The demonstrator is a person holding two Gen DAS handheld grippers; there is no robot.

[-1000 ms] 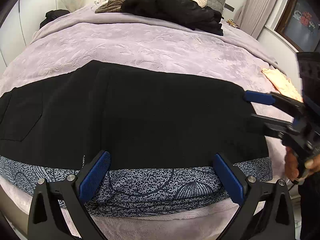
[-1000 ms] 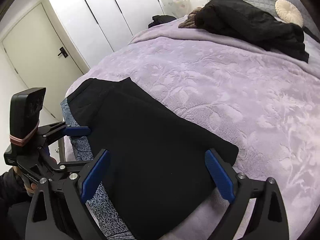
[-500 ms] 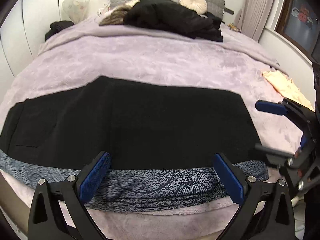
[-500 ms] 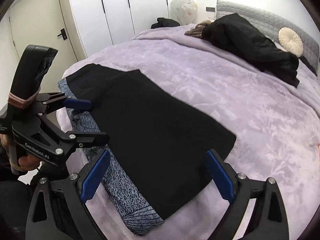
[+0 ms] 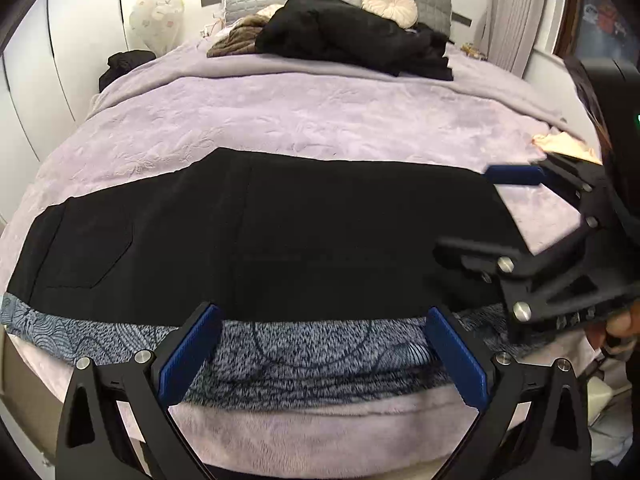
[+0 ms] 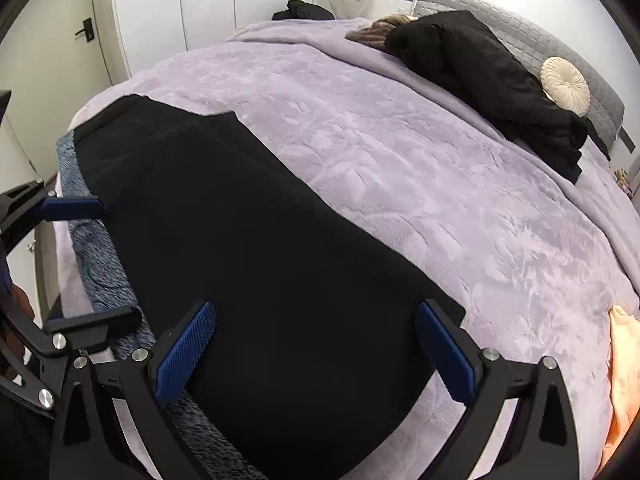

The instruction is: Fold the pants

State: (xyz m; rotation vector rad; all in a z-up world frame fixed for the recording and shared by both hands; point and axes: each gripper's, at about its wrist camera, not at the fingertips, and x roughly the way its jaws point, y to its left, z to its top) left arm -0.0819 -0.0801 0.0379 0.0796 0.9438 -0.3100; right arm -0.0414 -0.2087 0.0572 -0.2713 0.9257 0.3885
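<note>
Both grippers, left gripper (image 5: 320, 354) and right gripper (image 6: 316, 350), share black angular frames, blue ribbed fingers (image 5: 188, 354) and silver screws (image 5: 143, 356); beside the right one, apparently a dark sleeve (image 5: 632, 360).

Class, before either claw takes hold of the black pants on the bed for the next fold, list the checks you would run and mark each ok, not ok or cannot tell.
1. Pants lie flat on the blanket: ok.
2. Left claw open, nothing held: ok.
3. Right claw open, nothing held: ok.
4. Patterned cloth under the pants' near edge could get pinched: not ok.
5. Bed beyond the pants free for folding: ok.
6. Both legs aligned underneath: cannot tell.
</note>
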